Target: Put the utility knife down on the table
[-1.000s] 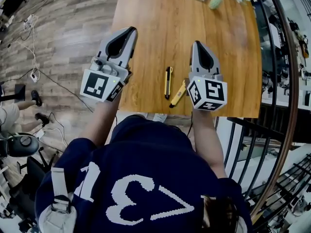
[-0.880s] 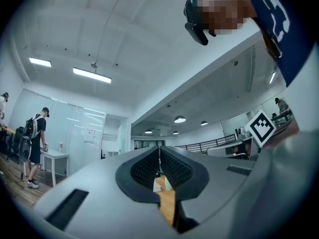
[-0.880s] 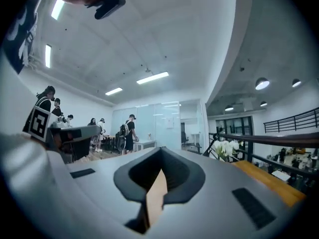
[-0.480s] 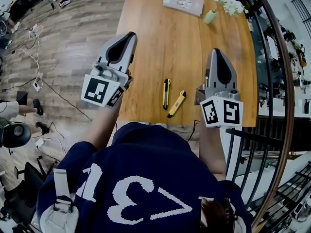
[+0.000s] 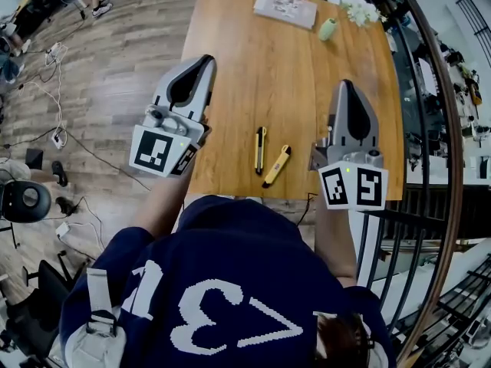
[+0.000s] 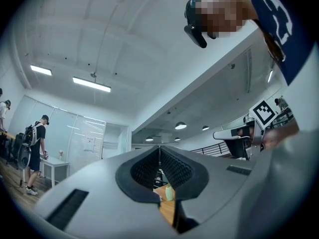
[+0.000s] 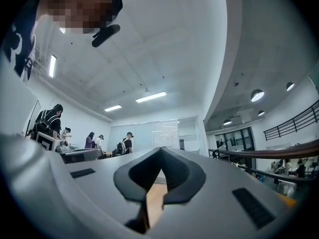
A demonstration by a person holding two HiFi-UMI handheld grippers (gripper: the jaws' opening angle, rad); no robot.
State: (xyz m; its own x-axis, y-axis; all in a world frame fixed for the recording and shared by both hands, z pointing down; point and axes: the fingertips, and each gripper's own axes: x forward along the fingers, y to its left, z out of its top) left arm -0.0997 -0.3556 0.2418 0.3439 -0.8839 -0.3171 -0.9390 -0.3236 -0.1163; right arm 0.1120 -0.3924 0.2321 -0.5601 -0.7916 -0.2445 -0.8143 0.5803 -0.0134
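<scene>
Two utility knives lie on the wooden table point(image 5: 268, 67) near its front edge: a black-and-yellow one point(image 5: 260, 150) and, to its right, a yellow one point(image 5: 277, 165) lying at a slant. My left gripper point(image 5: 205, 58) hovers over the table's left edge, raised, its jaws shut with nothing between them point(image 6: 159, 147). My right gripper point(image 5: 344, 84) hangs above the table's right part, to the right of the yellow knife, also shut and empty point(image 7: 160, 149). Both gripper views look upward at the ceiling and show little of the table.
At the table's far end lie a paper sheet point(image 5: 285, 8), a pale green vase point(image 5: 327, 28) and white flowers point(image 5: 360, 9). A black railing point(image 5: 430, 129) runs along the right. Cables trail on the wooden floor point(image 5: 100, 67) at the left. People stand by desks in the distance point(image 7: 50, 121).
My right gripper rose and moved right, away from the yellow knife, which stays lying on the table. My left gripper lifted slightly.
</scene>
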